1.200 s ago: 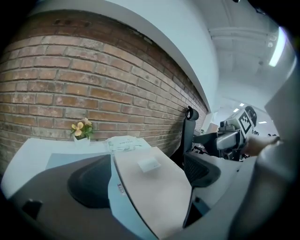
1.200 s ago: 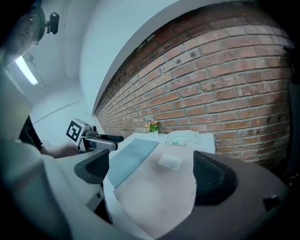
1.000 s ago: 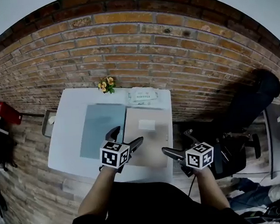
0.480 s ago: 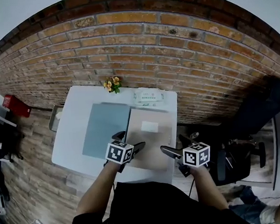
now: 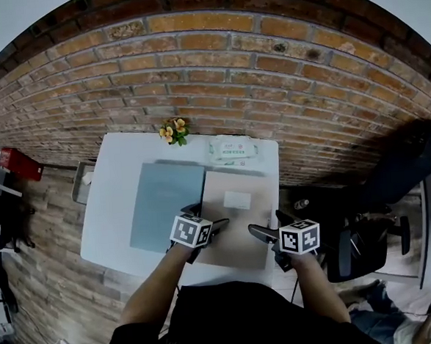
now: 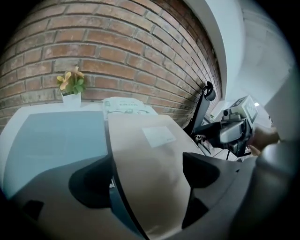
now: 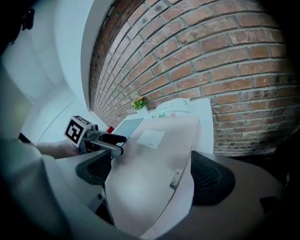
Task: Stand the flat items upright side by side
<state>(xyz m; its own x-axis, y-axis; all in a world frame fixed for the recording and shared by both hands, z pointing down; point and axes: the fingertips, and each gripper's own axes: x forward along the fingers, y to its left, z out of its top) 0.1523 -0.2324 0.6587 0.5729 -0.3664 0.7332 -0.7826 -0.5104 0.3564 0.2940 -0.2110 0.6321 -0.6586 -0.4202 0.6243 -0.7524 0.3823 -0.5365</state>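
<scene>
Two flat items lie side by side on the white table (image 5: 108, 212): a blue-grey folder (image 5: 167, 211) on the left and a tan one (image 5: 237, 221) with a white label (image 5: 237, 200) on the right. My left gripper (image 5: 204, 218) is open at the seam between them, and the tan folder's (image 6: 150, 154) near left edge runs between its jaws. My right gripper (image 5: 267, 225) is open at the near right corner of the tan folder (image 7: 150, 159), which lies between its jaws. In the left gripper view the blue-grey folder (image 6: 51, 140) lies to the left of my left gripper (image 6: 147, 176). My right gripper (image 7: 152, 173) holds nothing.
A small pot of yellow flowers (image 5: 172, 130) and a pack of wipes (image 5: 232, 150) stand at the table's far edge against the brick wall (image 5: 215, 65). A black office chair (image 5: 356, 242) is right of the table. A grey tray (image 5: 84, 185) hangs at the table's left side.
My left gripper has shifted right and slightly forward to the tan folder's left edge. The right gripper has barely moved. Both folders still lie flat.
</scene>
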